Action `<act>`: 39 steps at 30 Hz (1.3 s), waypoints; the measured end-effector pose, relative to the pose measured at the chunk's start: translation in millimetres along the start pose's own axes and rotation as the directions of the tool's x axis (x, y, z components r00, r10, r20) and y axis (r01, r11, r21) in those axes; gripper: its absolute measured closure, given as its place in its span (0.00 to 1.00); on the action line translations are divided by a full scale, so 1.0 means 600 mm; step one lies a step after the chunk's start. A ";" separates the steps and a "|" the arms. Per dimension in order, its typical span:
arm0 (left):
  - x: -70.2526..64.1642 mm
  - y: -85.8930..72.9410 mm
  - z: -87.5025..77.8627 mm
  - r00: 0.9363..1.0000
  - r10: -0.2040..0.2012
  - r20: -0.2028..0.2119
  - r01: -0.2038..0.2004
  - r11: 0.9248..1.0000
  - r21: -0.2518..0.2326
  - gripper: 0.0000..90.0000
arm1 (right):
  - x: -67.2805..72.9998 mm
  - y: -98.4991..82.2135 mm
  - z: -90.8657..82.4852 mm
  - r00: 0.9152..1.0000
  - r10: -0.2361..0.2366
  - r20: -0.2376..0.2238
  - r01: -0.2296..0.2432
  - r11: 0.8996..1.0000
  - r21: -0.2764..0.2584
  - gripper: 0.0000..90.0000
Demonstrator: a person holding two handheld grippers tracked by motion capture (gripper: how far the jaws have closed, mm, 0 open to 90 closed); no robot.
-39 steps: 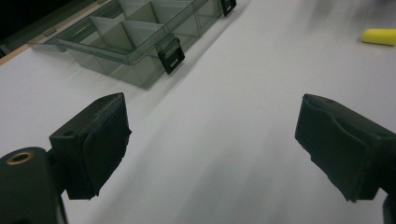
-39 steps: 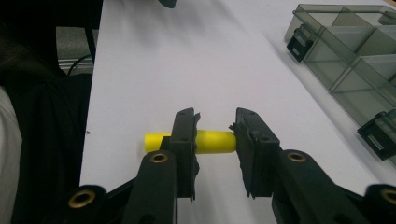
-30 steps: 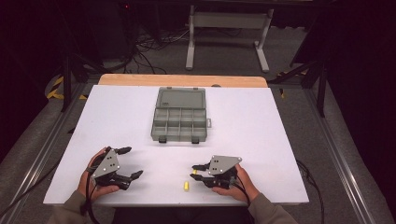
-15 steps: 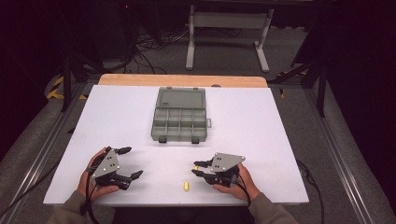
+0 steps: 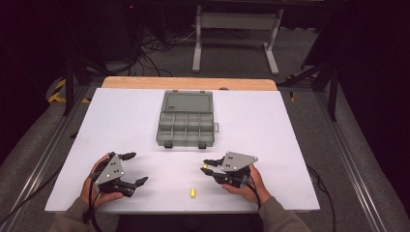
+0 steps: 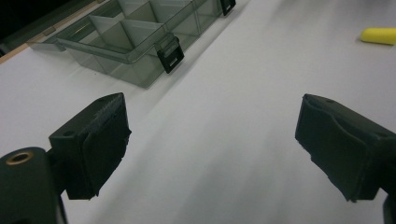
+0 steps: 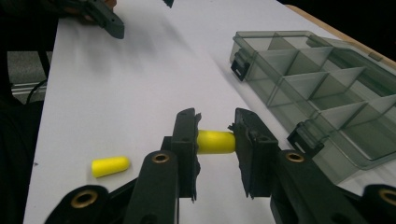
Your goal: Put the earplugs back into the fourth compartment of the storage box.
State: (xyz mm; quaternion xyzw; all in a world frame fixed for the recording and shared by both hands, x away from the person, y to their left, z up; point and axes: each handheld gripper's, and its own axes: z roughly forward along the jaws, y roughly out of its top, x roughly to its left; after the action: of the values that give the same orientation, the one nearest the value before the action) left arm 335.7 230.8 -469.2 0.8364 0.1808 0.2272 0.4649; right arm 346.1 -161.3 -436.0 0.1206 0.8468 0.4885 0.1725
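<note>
My right gripper [image 5: 207, 166] [image 7: 215, 141] is shut on a yellow foam earplug [image 7: 215, 142] [image 5: 205, 166], held end to end between its jaws a little above the white table. A second yellow earplug [image 5: 192, 193] [image 7: 110, 166] [image 6: 379, 35] lies loose on the table near the front edge, between the two hands. My left gripper [image 5: 134, 168] [image 6: 210, 140] rests at the front left, jaws wide open with nothing between them. A grey see-through compartment box [image 5: 186, 121] [image 6: 126, 35] [image 7: 322, 88] stands open at the table's middle, its compartments bare.
The white table top [image 5: 290, 130] ends at a wooden strip [image 5: 188, 83] at the back. Metal rails [image 5: 43, 150] run along both sides. Cables and a metal stand [image 5: 237, 29] are on the dark floor behind.
My right gripper has lifted slightly and tilted with the earplug in its jaws. The left gripper and the loose earplug have not moved.
</note>
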 end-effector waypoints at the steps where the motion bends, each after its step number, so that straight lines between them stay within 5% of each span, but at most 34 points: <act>1: -0.001 0.000 0.000 1.000 -0.002 0.001 0.002 1.000 -0.001 0.12 | 0.000 0.000 0.000 1.000 0.000 0.000 0.000 1.000 0.000 0.79; 39: -0.001 -0.001 0.001 1.000 -0.005 0.010 0.005 1.000 -0.001 0.12 | -0.055 0.042 -0.002 0.996 0.010 0.085 -0.008 1.000 -0.027 0.79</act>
State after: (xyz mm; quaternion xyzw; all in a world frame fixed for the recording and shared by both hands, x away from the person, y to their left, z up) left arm 335.6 230.3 -469.8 0.8367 0.1807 0.2220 0.4668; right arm 376.5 -162.2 -407.8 0.1427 0.8315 0.4952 0.2076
